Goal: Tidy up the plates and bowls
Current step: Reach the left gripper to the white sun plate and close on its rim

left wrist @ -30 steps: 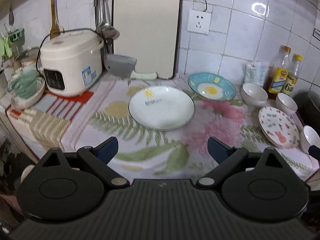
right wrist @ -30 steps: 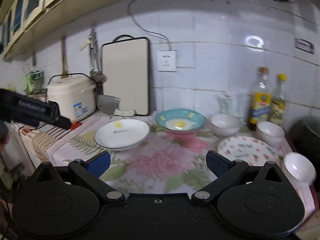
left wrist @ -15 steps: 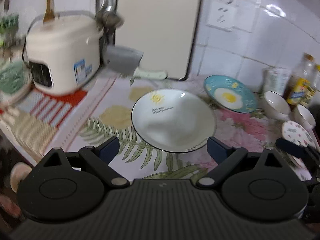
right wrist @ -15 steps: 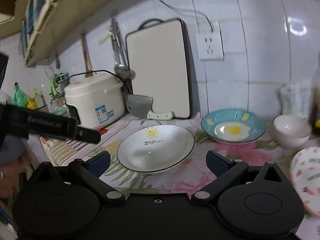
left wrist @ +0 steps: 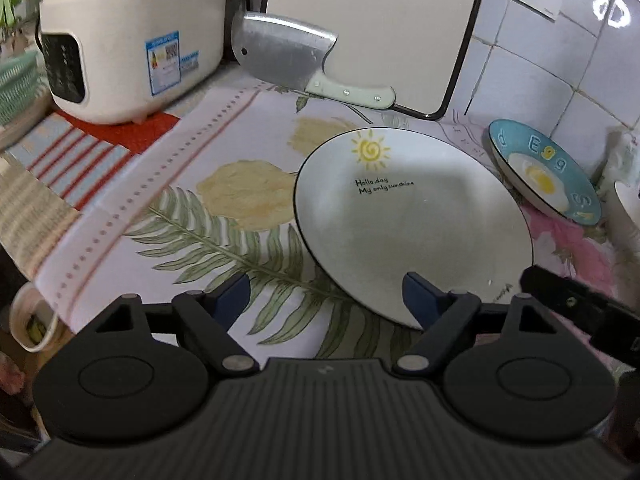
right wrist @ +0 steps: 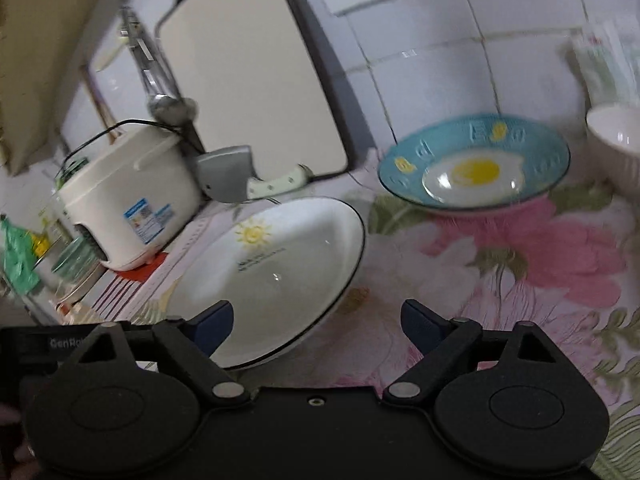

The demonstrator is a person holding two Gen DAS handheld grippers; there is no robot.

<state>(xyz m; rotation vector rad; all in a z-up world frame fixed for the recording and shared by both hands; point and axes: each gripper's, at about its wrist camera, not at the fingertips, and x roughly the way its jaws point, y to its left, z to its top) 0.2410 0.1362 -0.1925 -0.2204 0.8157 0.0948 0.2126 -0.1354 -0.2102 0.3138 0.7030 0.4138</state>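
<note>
A white plate with a yellow sun [left wrist: 412, 220] lies on the floral cloth; it also shows in the right wrist view [right wrist: 272, 276]. A blue plate with a fried-egg picture [left wrist: 544, 176] sits behind it to the right, also in the right wrist view [right wrist: 476, 168]. A white bowl [right wrist: 616, 140] stands at the far right. My left gripper [left wrist: 326, 296] is open and empty, its right finger over the white plate's near rim. My right gripper [right wrist: 316, 320] is open and empty, straddling the white plate's near right rim.
A white rice cooker [left wrist: 128, 40] stands back left. A cleaver [left wrist: 296, 60] leans on a cutting board [left wrist: 380, 20] against the tiled wall. The floral cloth [right wrist: 500, 272] covers the counter. A green basket [left wrist: 16, 84] sits at far left.
Both grippers have moved forward and down toward the white sun plate, which now fills much more of each view. Both stay open.
</note>
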